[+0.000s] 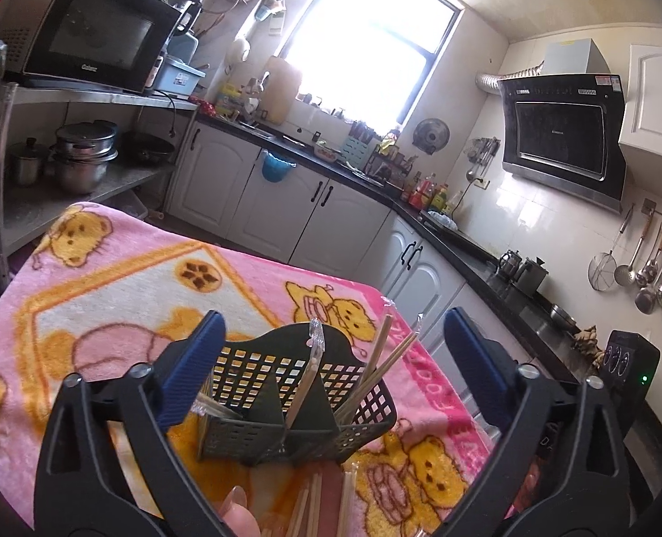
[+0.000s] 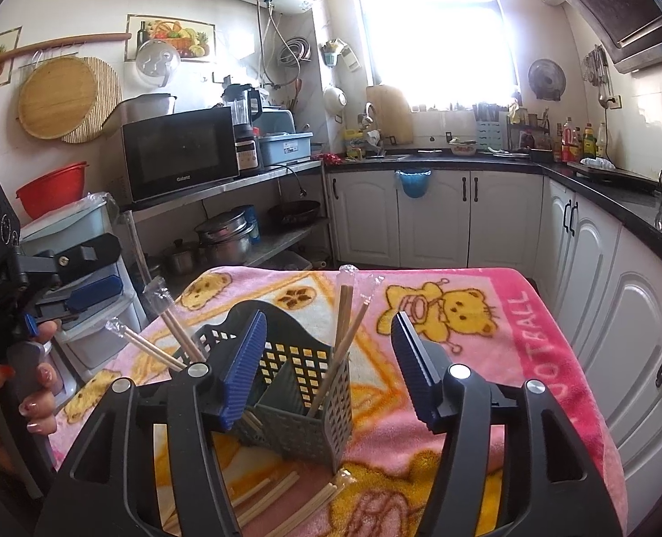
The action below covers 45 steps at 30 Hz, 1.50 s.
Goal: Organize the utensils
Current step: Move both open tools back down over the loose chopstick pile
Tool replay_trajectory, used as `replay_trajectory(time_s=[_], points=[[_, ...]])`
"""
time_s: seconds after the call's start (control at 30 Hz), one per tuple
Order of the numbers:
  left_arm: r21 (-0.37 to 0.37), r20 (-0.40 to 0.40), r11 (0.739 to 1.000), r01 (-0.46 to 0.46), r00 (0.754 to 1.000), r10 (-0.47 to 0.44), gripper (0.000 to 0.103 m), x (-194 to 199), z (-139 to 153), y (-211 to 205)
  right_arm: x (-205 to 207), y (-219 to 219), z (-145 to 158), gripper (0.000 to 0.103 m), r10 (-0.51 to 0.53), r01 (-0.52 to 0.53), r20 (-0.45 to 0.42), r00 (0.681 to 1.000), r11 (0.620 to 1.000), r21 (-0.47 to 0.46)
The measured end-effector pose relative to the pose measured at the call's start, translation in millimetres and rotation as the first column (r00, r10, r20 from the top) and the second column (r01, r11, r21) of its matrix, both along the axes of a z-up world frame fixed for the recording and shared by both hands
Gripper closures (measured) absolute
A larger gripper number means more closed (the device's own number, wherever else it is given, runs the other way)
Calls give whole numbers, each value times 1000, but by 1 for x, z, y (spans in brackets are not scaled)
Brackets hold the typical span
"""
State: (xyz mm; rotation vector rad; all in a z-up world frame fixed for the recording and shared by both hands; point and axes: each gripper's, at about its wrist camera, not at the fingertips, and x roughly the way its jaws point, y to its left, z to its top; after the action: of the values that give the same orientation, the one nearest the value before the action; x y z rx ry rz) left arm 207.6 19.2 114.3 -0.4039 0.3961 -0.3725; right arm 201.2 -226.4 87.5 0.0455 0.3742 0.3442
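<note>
A dark grey perforated utensil caddy (image 1: 299,398) (image 2: 295,385) stands on a pink bear-print blanket (image 1: 107,295) (image 2: 487,358). Wrapped wooden chopsticks (image 1: 389,358) (image 2: 344,313) lean in its compartments, along with a clear plastic-wrapped utensil (image 1: 314,353). More wrapped chopsticks (image 1: 308,505) (image 2: 277,496) lie loose on the blanket in front of it. My left gripper (image 1: 333,326) is wide open, its blue pads on either side of the caddy and clear of it. My right gripper (image 2: 328,326) is open too, one pad in front of the caddy, with nothing gripped. The left gripper (image 2: 116,264) also shows at the left edge, held by a hand (image 2: 36,402).
White plastic drawers (image 2: 94,313) stand left of the blanket. A steel rack carries a microwave (image 2: 179,156) and pots (image 2: 223,237). White cabinets under a black counter (image 2: 599,188) run along the back and right. Ladles (image 1: 653,268) hang on the wall.
</note>
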Motion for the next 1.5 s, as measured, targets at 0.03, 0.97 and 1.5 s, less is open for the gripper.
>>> replay_trajectory(time_s=[0.03,0.97,1.5], points=[[1,1,1000,-4,1000,4,11,-2,0,1,-2,0,0,46,1,-1,0,1000,1000,-2],[24,-78,999,-32,996,34,11,-43,-38,15,-39,16,-27,38,46,-49,-52,998,996,-71],[61,-158,997,-51,986,60,11,-47,-67,20,-45,23,-46,38,79,-90,-108,991,991,-100]])
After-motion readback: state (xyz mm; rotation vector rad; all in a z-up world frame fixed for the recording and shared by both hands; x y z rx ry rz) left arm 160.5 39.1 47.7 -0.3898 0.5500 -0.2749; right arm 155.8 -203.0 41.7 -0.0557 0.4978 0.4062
